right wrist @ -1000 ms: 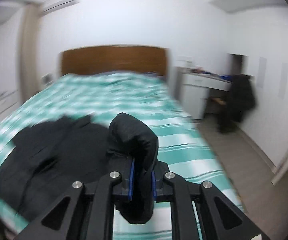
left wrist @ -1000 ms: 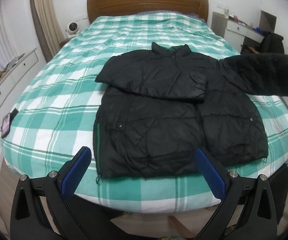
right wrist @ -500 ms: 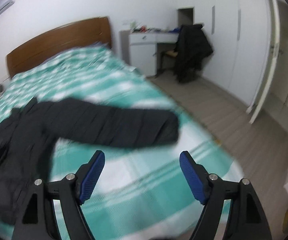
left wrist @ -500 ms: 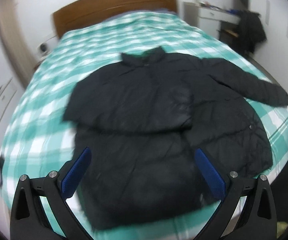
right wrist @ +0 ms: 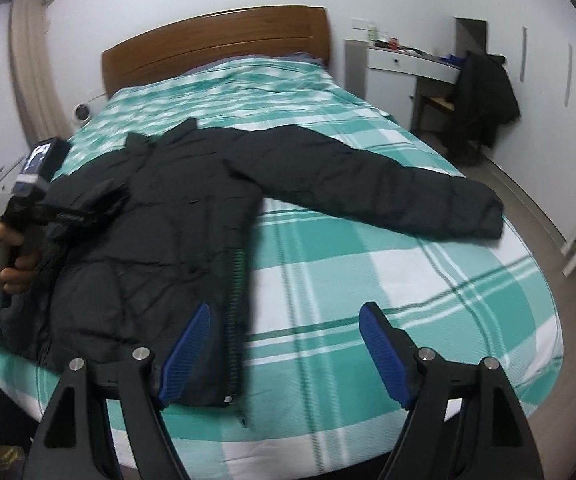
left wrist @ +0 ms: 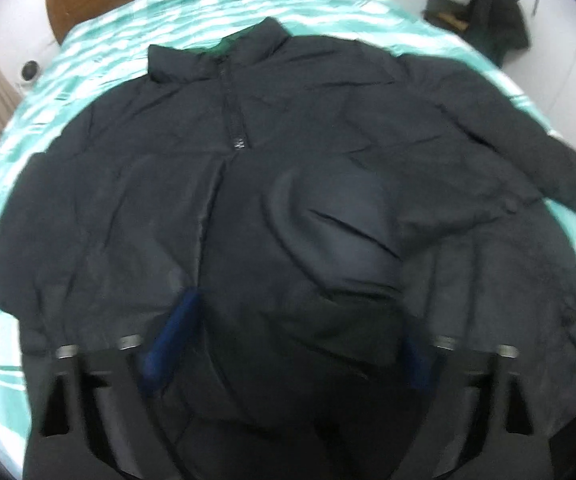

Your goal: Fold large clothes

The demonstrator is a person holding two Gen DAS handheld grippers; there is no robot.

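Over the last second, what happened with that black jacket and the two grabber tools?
The right gripper let go of the jacket's sleeve, which now lies stretched out flat across the bed; its jaws stand open and empty. The left gripper dropped in close over the jacket, its jaws just closing around the folded-in sleeve cuff. The jacket's body stayed put.

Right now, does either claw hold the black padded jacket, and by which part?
The right claw is open and holds nothing. The left claw, half closed, straddles a fold of the black padded jacket; whether it pinches it cannot be told.
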